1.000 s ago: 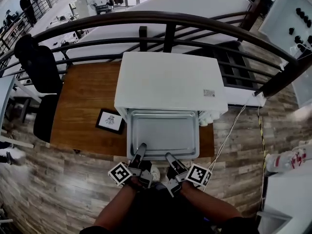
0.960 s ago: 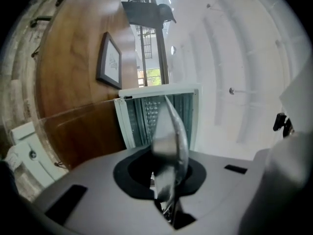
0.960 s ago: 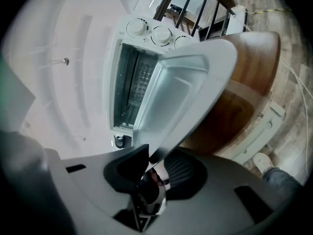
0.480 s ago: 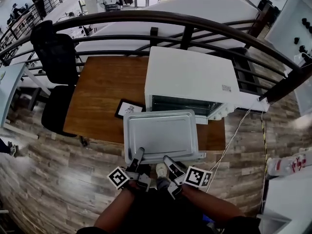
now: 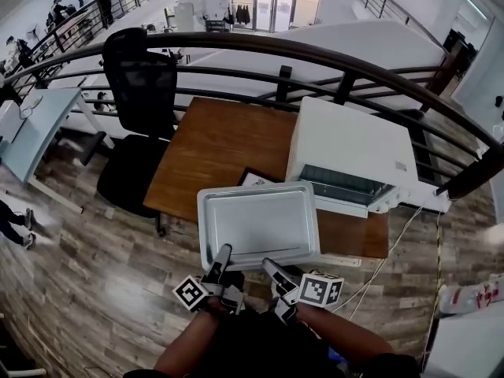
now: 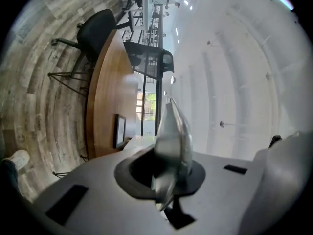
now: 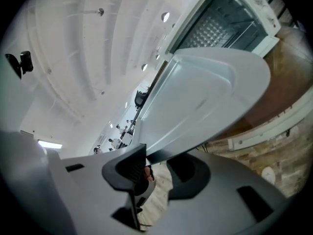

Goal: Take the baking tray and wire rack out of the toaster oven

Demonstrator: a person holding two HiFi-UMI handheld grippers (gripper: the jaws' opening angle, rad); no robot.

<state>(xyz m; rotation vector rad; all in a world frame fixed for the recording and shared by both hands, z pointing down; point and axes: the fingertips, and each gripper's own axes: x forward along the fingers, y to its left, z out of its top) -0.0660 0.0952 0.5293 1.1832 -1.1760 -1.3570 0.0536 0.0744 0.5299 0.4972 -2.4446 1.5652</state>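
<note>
Over the front edge of the desk (image 5: 213, 144), left of the toaster oven (image 5: 350, 144), you've got the baking tray (image 5: 258, 225) up in the air, fully clear of the oven mouth. A sec ago it sat right at that mouth. Since then you've drawn it out and swung it off to the left, past the small framed card (image 5: 253, 181).

Left gripper (image 5: 223, 252): fingers clamped tight on the tray's near rim, which shows edge-on btwn them in the left gripper view.

Right gripper (image 5: 268, 264): fingers have just been opening. The rim sits btwn them, but the pads stand apart w/ floor showing through the gap, so that side looks to be letting go.

That means the tray half of the job is nearly done. It only needs a spot to land, prob. the bare wood on the left. Watch it though: w/ one firm grip the tray may tip.

Wire rack isn't out yet. A grid shows inside the oven in the right gripper view, but you can't tell if that's it.
</note>
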